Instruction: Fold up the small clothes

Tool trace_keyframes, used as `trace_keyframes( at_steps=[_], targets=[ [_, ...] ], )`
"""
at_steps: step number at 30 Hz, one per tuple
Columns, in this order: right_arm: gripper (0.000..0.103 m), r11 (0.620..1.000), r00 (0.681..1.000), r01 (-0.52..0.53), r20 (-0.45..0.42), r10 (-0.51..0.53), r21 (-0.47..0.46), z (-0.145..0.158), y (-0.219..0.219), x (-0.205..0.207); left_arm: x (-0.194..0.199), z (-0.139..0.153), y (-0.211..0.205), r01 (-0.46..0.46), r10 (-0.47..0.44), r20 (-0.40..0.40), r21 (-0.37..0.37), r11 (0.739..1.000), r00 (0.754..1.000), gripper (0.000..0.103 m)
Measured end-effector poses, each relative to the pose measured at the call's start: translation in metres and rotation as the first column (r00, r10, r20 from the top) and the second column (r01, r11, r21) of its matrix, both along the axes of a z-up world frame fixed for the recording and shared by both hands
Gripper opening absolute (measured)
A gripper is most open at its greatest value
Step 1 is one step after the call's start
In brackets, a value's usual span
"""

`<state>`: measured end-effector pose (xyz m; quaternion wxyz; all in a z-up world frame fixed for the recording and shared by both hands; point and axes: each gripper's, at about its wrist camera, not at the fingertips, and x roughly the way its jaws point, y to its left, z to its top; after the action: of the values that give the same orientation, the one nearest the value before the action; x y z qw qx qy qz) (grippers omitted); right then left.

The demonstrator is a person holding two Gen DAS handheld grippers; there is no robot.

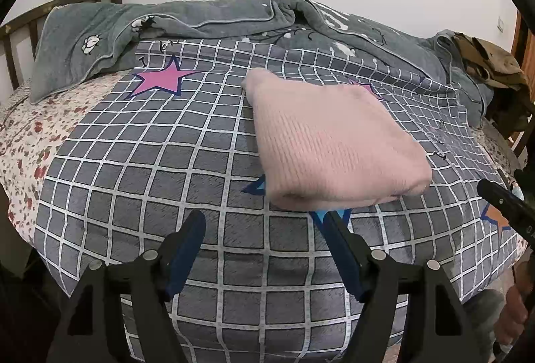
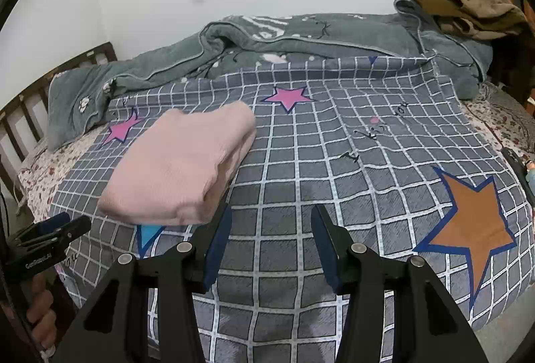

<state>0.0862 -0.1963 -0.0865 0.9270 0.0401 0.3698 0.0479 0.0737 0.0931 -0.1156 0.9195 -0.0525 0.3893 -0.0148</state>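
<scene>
Bed (image 1: 100,195), largest item, was covered by a grey grid-patterned sheet (image 2: 301,195) printed with pink, orange and blue stars. Grey-green blanket (image 1: 234,15) lay bunched along the far side by the wall, with an olive-brown garment (image 2: 468,8) heaped at its right end. Pink knitted garment (image 1: 334,142) sat on the sheet as a compact folded rectangle, folded edge toward the cameras, covering part of a blue star. Left tongs (image 1: 264,222) were spread and empty, just short of the garment's near edge. Right tongs (image 2: 271,215) were likewise spread and empty, beside its near right corner. Judgement: folding looked complete or nearly so; any tidying should be light presses on the edges, avoiding dragging the layers apart.
</scene>
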Motion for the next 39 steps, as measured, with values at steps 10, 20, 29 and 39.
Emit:
trace_keyframes(
  at_steps=[10, 20, 29, 39],
  targets=[
    [0.049, 0.989, 0.991, -0.123, -0.038, 0.127, 0.08, -0.022, 0.028, 0.008, 0.009, -0.032, 0.021, 0.015, -0.018, -0.054, -0.058, 0.998, 0.998, 0.071],
    [0.049, 0.977, 0.988, -0.131, -0.055, 0.142, 0.168, -0.039, 0.045, 0.037, 0.037, -0.026, 0.011, 0.092, -0.092, -0.009, -0.03, 0.995, 0.996, 0.046],
    [0.049, 0.97, 0.973, -0.175, -0.119, 0.196, 0.166, -0.046, 0.033, 0.057, 0.029, -0.01, 0.035, 0.158, -0.155, 0.032, -0.124, 0.98, 0.987, 0.047],
    [0.049, 0.961, 0.971, -0.24, 0.024, 0.239, 0.139, -0.011, 0.056, 0.108, 0.091, 0.015, 0.03, 0.156, -0.15, 0.053, -0.143, 0.977, 0.987, 0.054]
  ],
)
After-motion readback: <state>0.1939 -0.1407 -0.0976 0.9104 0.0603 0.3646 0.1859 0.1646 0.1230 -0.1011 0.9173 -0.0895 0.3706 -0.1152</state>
